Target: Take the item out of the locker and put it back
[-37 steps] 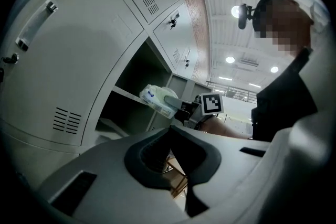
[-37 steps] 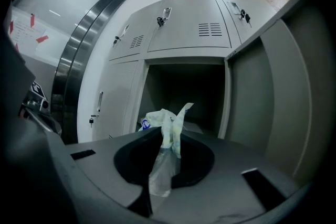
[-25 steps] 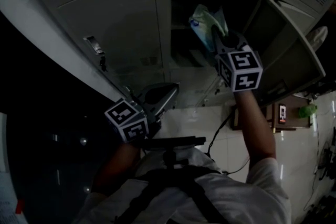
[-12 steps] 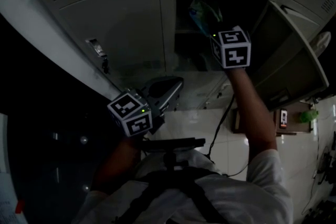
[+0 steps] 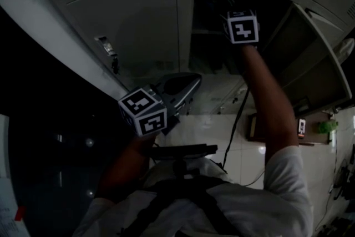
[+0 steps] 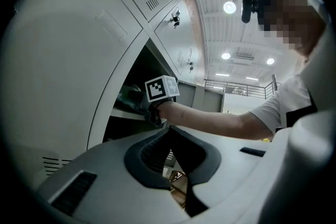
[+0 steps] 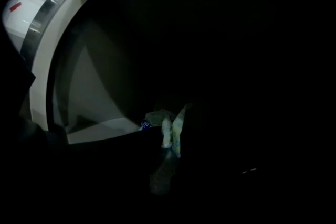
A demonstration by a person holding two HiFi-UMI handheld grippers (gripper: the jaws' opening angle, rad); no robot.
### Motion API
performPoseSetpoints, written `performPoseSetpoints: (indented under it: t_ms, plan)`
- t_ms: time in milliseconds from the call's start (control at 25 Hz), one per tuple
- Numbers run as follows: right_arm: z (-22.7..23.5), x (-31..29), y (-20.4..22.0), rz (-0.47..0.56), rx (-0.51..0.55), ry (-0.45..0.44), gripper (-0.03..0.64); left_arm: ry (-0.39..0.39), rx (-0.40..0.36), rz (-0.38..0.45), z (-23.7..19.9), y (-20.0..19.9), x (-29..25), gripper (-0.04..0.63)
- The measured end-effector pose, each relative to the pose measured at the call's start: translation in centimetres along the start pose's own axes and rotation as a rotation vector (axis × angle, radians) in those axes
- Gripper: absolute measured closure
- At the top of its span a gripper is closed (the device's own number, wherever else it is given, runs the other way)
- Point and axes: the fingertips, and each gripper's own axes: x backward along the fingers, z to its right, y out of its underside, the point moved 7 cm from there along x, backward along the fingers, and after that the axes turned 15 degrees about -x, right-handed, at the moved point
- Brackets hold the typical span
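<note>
right gripper point(image 5: 239, 18) reaching up into open locker point(image 5: 186, 25), jaws clenched on pale crinkly packet point(image 7: 173, 131) (interior very dark), packet inside the compartment near the shelf point(image 7: 100, 128), left gripper point(image 5: 186, 86) low outside, jaws together, empty

Head cam, above person point(image 5: 188, 202), faces locker point(image 5: 133, 25) front, mid-range. Left gripper cam, low, looks up at same open compartment point(image 6: 132, 68) & right gripper point(image 6: 137, 102). Right gripper cam sits close inside compartment, dark.
</note>
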Motion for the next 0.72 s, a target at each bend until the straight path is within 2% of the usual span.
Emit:
performPoseSetpoints:
  t_ms: [240,560,640,720]
  plan:
    - [0.7,-1.7,0.1,-0.031,0.005,0.034,0.595,-0.005,-0.009,0.001,-0.4,-0.4,-0.3,0.592]
    - [0.6,-2.3,0.7,-0.078,-0.003,0.029,0.592,-0.017,0.005,0.005,-0.3,0.0,0.1,0.592]
    - [0.5,-2.4,0.7,-0.1,-0.008,0.017,0.572,-0.017,0.004,0.009,-0.2,0.0,0.2,0.592]
    - [0.4,-2.4,0.7,-0.112,-0.02,-0.001,0.514,-0.018,0.004,0.01,-0.1,0.0,0.3,0.592]
